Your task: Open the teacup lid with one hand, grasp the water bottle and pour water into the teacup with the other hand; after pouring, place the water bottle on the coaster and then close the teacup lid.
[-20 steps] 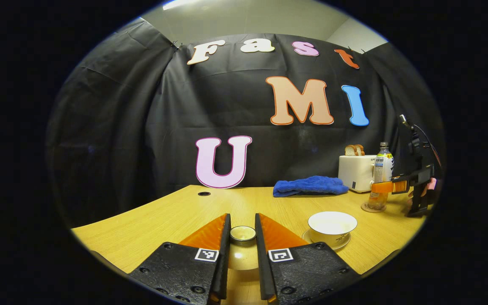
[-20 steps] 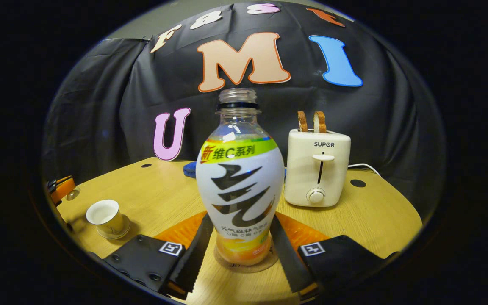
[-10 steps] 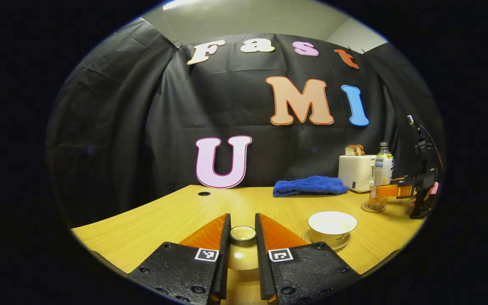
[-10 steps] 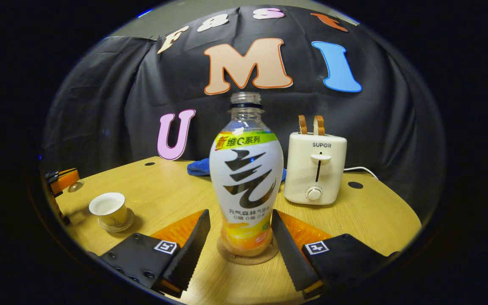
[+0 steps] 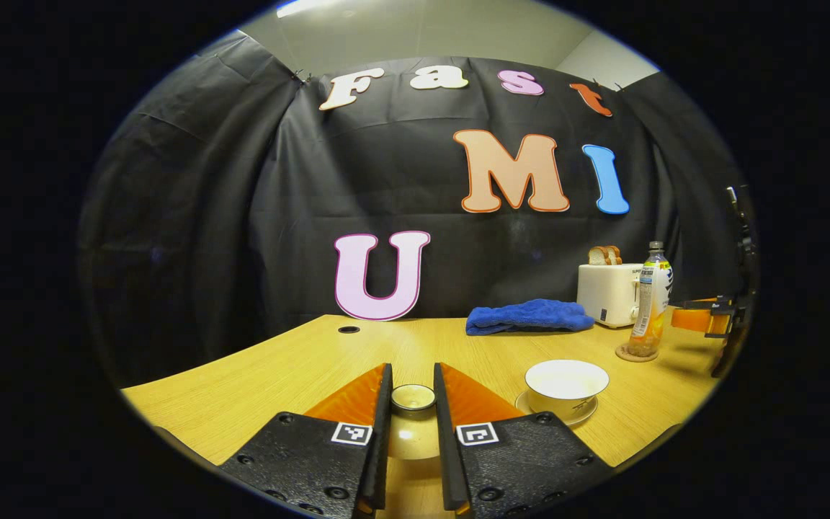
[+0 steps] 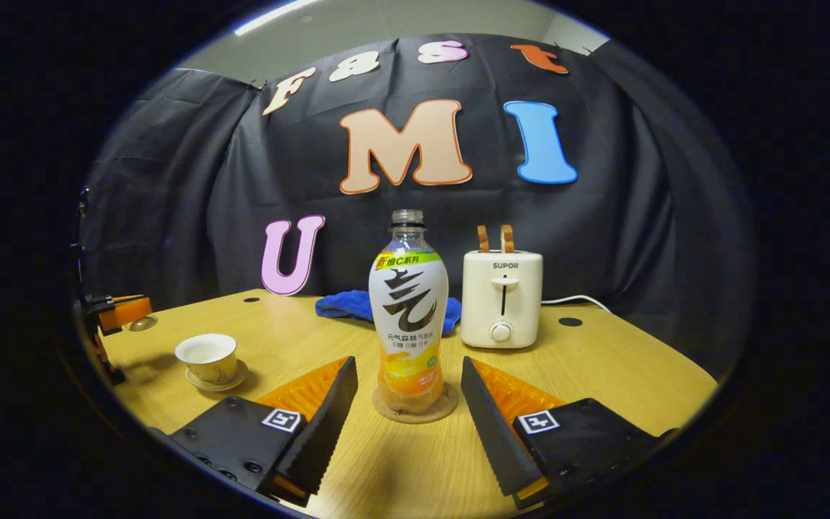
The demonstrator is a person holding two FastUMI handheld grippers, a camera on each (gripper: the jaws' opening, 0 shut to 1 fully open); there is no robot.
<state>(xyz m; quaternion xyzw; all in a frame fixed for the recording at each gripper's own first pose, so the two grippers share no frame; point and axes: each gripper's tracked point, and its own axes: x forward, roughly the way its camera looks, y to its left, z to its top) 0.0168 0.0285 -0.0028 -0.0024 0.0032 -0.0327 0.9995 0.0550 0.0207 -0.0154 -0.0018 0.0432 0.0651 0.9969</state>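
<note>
Black cloth hangs behind a yellow wooden table (image 6: 602, 375) with small round holes in it. On the left side of the right gripper view, the left gripper (image 6: 123, 313) hangs above the table edge with the teacup lid (image 6: 143, 323) between its jaws. In the left gripper view, the left gripper (image 5: 413, 411) is closed tight on the teacup lid (image 5: 413, 397), with both fingers (image 5: 383, 404) pressing on its little knob, and the lid is up off the table. Next comes the teacup (image 6: 207, 357), open and white inside, sitting on its small saucer (image 6: 231, 380). In the left gripper view the teacup (image 5: 566, 383) sits just to the right of the held lid. Behind it lies a blue towel (image 5: 529, 316), bunched up near the cloth wall. In the middle of the right gripper view stands the water bottle (image 6: 408, 317), upright, with no cap on and a bit of orange drink at the bottom. It rests on the round coaster (image 6: 415, 407). The right gripper (image 6: 408, 404) has its jaws spread wide, one finger on each side of the bottle, and they are not touching it. To the right of the bottle is a white toaster (image 6: 501, 299) with two slices of bread (image 6: 494, 238) sticking out of the top. In the left gripper view the right gripper (image 5: 707, 317) shows at the far right edge, apart from the water bottle (image 5: 650, 303).
</note>
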